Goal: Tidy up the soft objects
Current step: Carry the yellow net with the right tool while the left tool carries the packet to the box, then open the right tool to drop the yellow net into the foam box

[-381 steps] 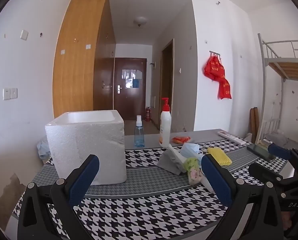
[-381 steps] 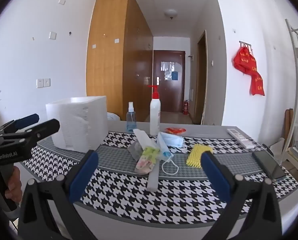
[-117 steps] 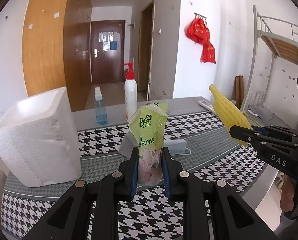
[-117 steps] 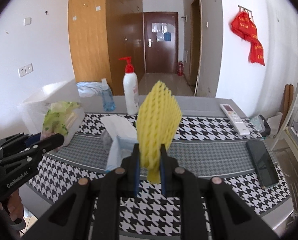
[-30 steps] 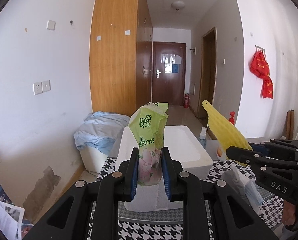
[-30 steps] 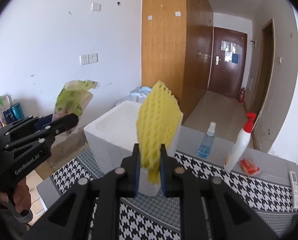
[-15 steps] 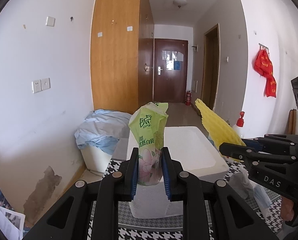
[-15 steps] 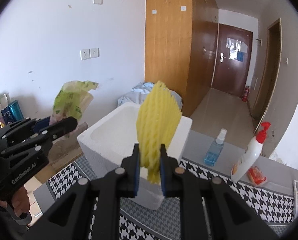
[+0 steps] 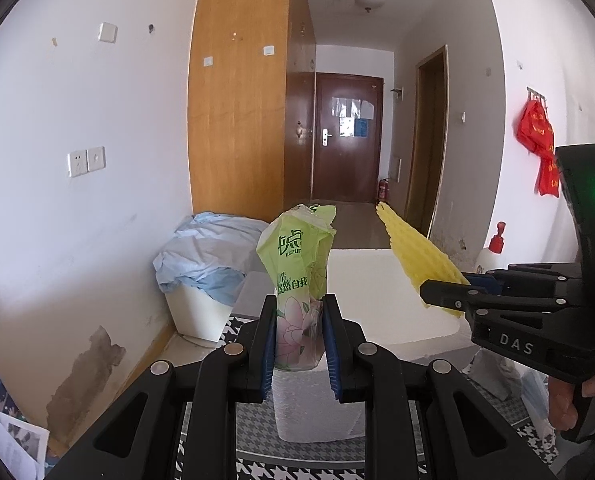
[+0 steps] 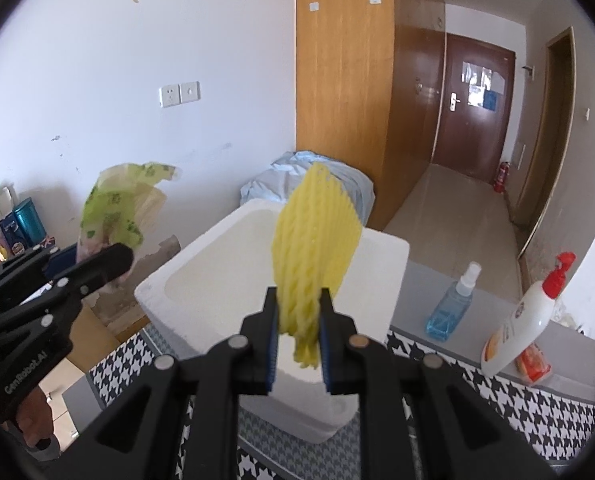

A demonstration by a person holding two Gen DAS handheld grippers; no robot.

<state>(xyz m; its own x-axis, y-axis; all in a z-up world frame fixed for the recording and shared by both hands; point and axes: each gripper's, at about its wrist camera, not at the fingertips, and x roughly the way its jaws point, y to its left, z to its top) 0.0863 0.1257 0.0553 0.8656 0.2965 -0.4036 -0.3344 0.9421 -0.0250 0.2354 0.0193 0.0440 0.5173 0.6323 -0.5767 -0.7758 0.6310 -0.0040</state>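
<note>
Both grippers clamped: right gripper (image 10: 296, 336) holds yellow foam net (image 10: 315, 236) upright directly over foam box (image 10: 201, 280) opening; left gripper (image 9: 299, 340) pinches green tissue pack (image 9: 299, 276), short of rim

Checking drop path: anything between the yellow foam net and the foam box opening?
Nothing. In the right wrist view the foam net, clamped in the right tool, hangs over the open box with only air between.

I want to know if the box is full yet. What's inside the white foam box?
The white foam box looks empty: only its bare white floor shows. The yellow foam net in the right claw hides the right part of the inside.
</note>
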